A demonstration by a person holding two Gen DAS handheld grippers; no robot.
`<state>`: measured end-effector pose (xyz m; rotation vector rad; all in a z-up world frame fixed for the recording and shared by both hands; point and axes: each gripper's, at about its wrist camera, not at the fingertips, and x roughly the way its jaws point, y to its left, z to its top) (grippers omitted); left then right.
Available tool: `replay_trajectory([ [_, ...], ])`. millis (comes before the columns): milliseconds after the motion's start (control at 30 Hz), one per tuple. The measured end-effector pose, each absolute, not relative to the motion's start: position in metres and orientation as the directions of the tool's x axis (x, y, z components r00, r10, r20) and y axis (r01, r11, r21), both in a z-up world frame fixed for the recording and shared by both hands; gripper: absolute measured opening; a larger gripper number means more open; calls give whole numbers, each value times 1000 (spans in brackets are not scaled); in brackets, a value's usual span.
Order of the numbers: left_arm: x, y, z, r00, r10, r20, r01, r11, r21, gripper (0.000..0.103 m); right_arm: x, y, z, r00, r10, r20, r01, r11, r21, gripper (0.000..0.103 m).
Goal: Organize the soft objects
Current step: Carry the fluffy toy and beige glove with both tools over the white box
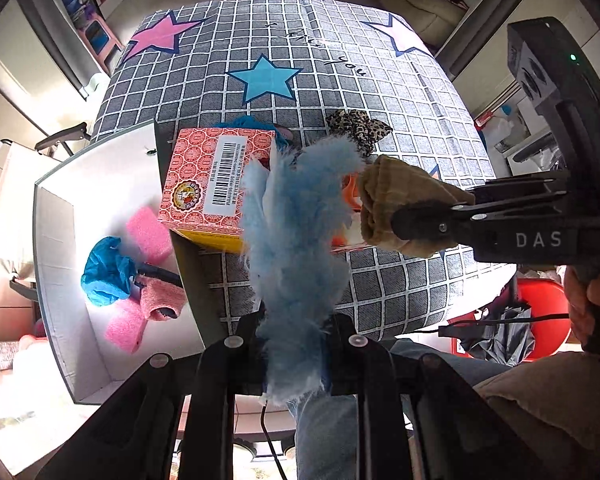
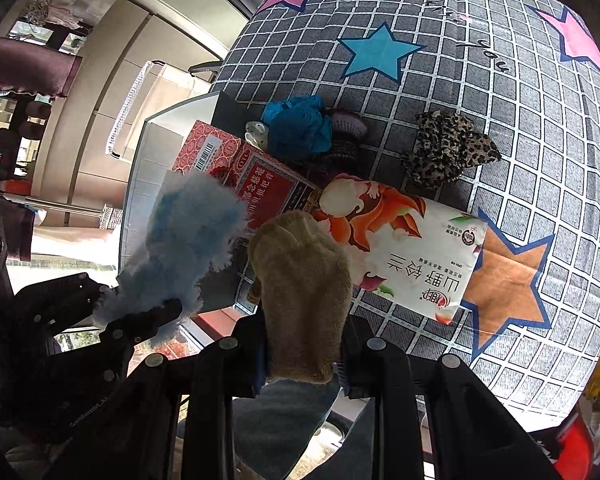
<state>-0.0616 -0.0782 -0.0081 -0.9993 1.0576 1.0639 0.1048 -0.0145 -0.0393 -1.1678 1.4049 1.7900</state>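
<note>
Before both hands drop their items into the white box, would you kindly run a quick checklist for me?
1. Left gripper shut on the blue fluffy sock: ok.
2. Right gripper shut on the tan sock: ok.
3. White box open with room inside: ok; the pink foam pieces and blue glove leave bare floor.
4. Both socks over the box: not ok; they hang beside it, over the bedspread.
5. Red carton clear of the path: not ok; it overlaps the box's near wall.
6. Soft items left on the bed: not ok; the leopard scrunchie remains.
</note>
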Motion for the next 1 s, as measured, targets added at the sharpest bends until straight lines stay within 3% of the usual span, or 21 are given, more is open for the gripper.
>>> replay_trajectory([
  [400, -142, -96, -3, 83, 263, -961, -995, -22, -93, 20, 17, -9, -10, -427, -75, -901, -786, -462, 411, 28],
  [700, -199, -103, -22, -7, 251, -968, -973, -226, -52, 20, -50, 0, 8, -406, -39, -913, -724, -595, 348, 28],
  [1000, -219, -98, -33, -16, 243, -970, -952, -299, -59, 20, -99, 11, 7, -395, -45, -918, -687, -648, 327, 28],
])
